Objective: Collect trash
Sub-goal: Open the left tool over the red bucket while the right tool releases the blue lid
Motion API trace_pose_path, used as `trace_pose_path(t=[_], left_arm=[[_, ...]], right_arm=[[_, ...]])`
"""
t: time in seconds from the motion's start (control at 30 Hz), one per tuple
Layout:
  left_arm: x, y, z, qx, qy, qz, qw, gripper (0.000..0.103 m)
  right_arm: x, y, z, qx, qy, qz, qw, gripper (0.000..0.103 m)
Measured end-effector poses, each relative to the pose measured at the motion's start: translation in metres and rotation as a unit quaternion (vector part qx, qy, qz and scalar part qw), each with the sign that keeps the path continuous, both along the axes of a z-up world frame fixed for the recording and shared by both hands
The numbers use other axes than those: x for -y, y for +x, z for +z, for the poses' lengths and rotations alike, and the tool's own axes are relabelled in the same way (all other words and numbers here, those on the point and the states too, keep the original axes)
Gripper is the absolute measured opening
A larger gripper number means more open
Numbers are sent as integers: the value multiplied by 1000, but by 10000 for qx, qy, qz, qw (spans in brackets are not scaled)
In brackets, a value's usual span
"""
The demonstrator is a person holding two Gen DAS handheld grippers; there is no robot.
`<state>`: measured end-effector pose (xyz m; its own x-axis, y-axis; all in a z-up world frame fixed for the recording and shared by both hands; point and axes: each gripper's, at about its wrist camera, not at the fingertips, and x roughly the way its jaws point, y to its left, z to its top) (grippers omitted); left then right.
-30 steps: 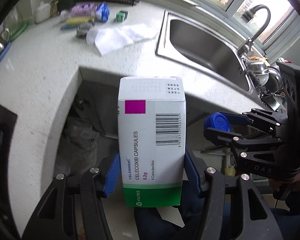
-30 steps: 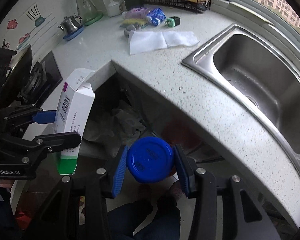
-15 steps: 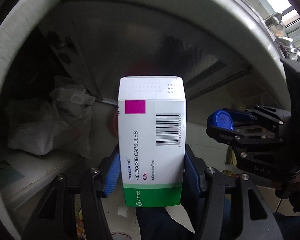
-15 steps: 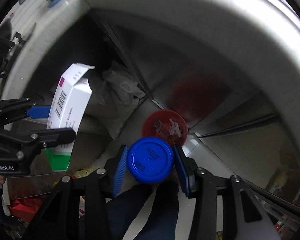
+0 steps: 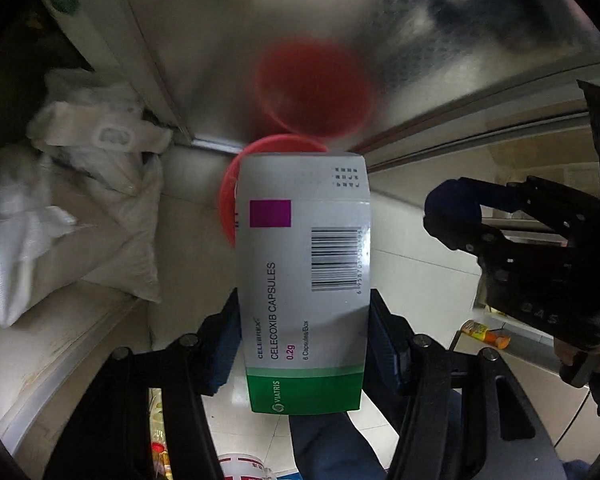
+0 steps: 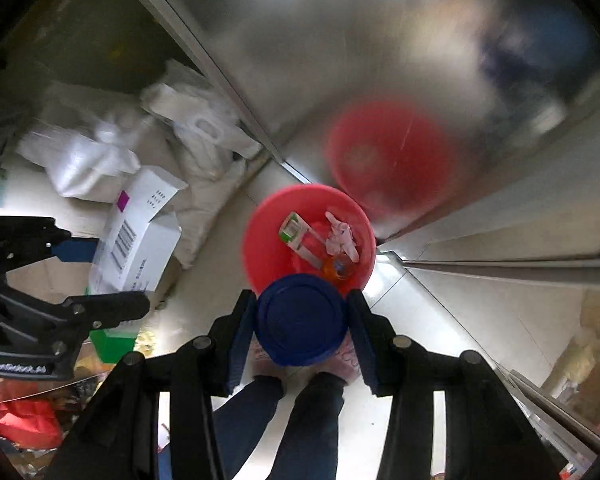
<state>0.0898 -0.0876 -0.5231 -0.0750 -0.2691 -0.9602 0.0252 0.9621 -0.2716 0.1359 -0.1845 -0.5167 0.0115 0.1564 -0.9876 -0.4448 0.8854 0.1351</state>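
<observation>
My left gripper [image 5: 304, 332] is shut on a white and green capsule box [image 5: 304, 280], held upright above the floor; the box also shows in the right wrist view [image 6: 136, 236]. My right gripper [image 6: 300, 320] is shut on a blue round lid [image 6: 300, 318], just in front of and above a red bin [image 6: 268, 248] on the floor. The bin holds a small green and white carton, a crumpled wrapper and an orange piece. In the left wrist view the red bin's rim [image 5: 228, 200] shows behind the box, and the right gripper [image 5: 456, 216] is to the right.
Shiny metal cabinet fronts [image 6: 340, 40] stand behind the bin and mirror it. White sacks [image 5: 80, 208] lie at the left on a low shelf. The person's legs [image 6: 284, 420] are below. Packets and red bags lie on the floor at lower left [image 6: 24, 416].
Both grippers have dropped from the counter top to under the counter, down toward the red bin on the floor. Each still holds its object.
</observation>
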Motion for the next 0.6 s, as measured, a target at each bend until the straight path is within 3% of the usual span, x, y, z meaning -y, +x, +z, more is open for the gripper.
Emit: trace_pose_path(t=[0.2, 0.6], left_arm=[[9, 12, -59, -286, 32, -130, 9995, 56], [11, 25, -94, -479, -125, -351, 9982, 56]], right_arm=[[2, 5, -53, -135, -98, -119, 9998, 43], [6, 6, -65, -368, -166, -282, 9988, 43]])
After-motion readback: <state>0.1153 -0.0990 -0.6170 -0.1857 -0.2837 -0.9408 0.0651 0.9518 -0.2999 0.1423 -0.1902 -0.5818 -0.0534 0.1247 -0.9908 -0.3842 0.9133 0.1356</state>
